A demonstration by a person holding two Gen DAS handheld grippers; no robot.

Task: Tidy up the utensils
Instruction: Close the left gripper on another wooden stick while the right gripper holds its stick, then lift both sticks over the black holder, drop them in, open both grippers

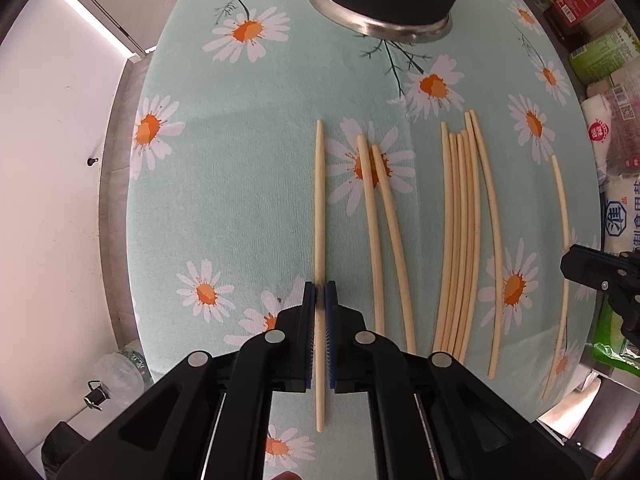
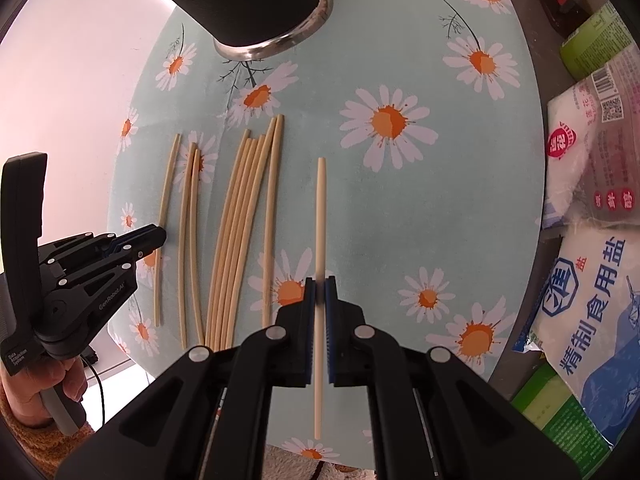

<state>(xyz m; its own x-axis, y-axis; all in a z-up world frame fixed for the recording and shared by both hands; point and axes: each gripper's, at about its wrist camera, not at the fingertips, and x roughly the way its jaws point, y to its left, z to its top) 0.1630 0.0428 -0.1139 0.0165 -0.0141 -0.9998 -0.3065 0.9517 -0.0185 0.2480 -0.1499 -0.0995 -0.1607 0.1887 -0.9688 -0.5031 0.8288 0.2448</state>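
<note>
Pale wooden chopsticks lie lengthwise on a daisy-print tablecloth (image 1: 240, 208). My left gripper (image 1: 320, 292) is shut on the leftmost chopstick (image 1: 319, 200); it also shows in the right wrist view (image 2: 154, 236), on that chopstick (image 2: 168, 176). My right gripper (image 2: 320, 286) is shut on the rightmost chopstick (image 2: 321, 216), which shows in the left wrist view (image 1: 562, 208) with the gripper (image 1: 580, 264) beside it. A pair (image 1: 380, 220) and a bundle of several chopsticks (image 1: 464, 220) lie between them. A black holder with a steel base (image 1: 384, 4) stands at the far side.
Salt bags (image 2: 592, 280), a sugar bag (image 2: 588, 148) and green packages (image 2: 560, 420) crowd the table's right edge. A white wall and floor lie beyond the left edge. A plastic bottle (image 1: 116, 372) sits below the table at the left.
</note>
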